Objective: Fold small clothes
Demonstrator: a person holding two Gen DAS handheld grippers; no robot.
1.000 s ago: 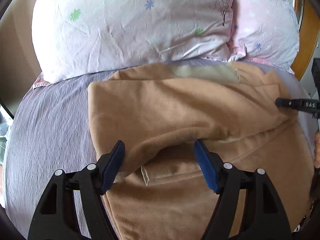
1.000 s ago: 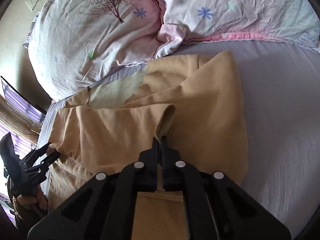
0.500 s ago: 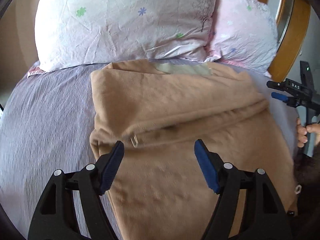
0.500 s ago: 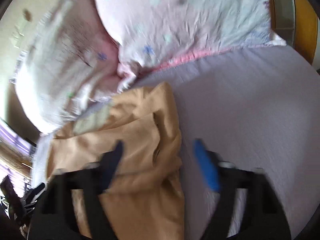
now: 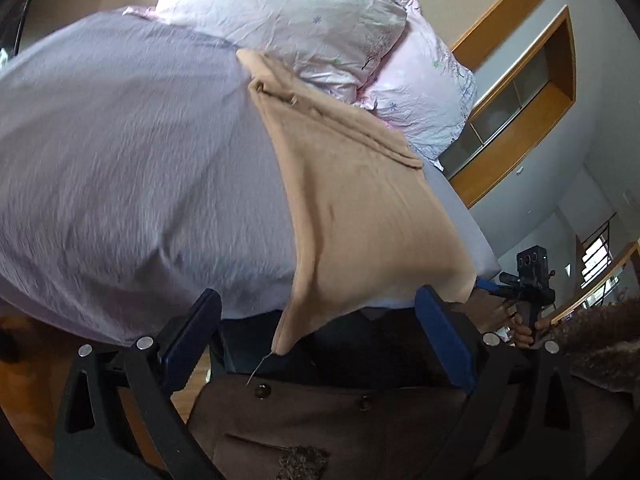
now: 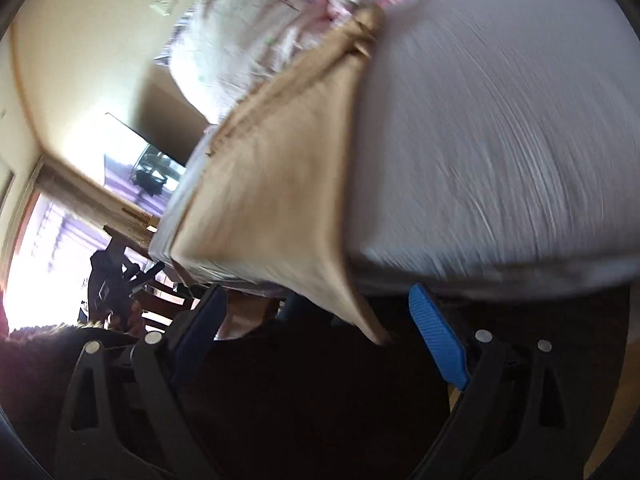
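A tan garment (image 5: 360, 200) lies folded flat on the lilac bed sheet (image 5: 132, 168), its near corner hanging over the bed's front edge. It also shows in the blurred right wrist view (image 6: 280, 184). My left gripper (image 5: 320, 344) is open and empty, low in front of the bed edge, below the garment's hanging corner. My right gripper (image 6: 324, 336) is open and empty, also low at the bed edge, with the garment's corner between its fingers but not touched. The right gripper also shows in the left wrist view (image 5: 524, 280), held in a hand.
Two pale floral pillows (image 5: 304, 28) lie at the bed's head behind the garment. A wooden wall shelf (image 5: 520, 100) is at the right. The person's brown coat (image 5: 360, 420) fills the space under both grippers. A window (image 6: 48, 260) is bright at the left.
Both grippers have pulled back and down from the bed to its front edge. The right gripper, shut on the garment a second ago, is open. The garment now lies flat.
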